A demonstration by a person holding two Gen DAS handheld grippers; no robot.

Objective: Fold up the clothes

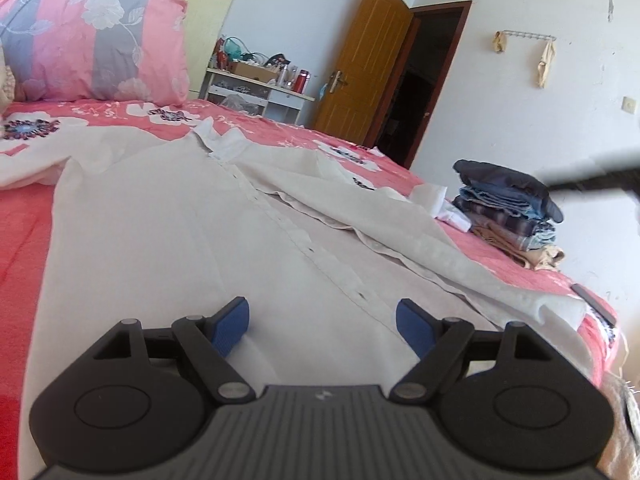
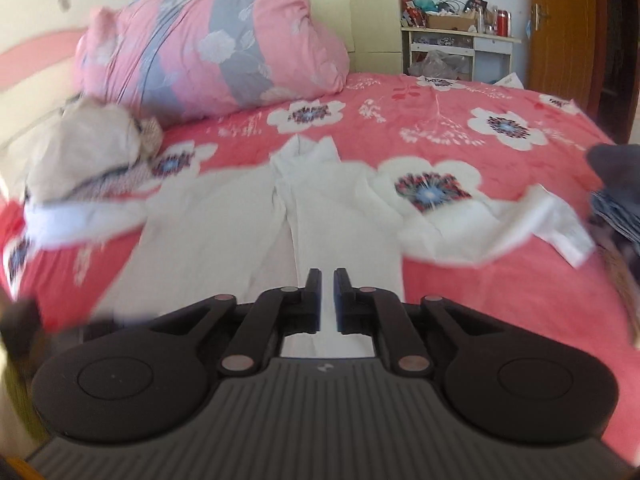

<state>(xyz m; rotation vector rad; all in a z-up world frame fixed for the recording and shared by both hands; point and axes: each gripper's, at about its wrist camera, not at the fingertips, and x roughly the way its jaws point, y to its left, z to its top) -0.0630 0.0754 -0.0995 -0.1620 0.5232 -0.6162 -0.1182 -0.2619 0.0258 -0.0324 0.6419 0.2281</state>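
Note:
A white button-up shirt (image 1: 168, 216) lies spread face up on the pink flowered bed, collar (image 1: 218, 142) far from me. My left gripper (image 1: 322, 318) is open and empty, low over the shirt's lower part near the button placket. In the right wrist view the shirt (image 2: 336, 208) lies lengthwise with its sleeves out to both sides. My right gripper (image 2: 328, 280) hovers above the shirt's hem end with its jaws nearly together and nothing between them; the view is blurred.
A stack of folded dark clothes (image 1: 512, 212) sits at the bed's right edge. A big pink-and-grey pillow (image 2: 208, 44) and a beige bundle (image 2: 92, 140) lie at the head. A door (image 1: 360, 56) and a cluttered shelf (image 1: 260, 84) stand beyond the bed.

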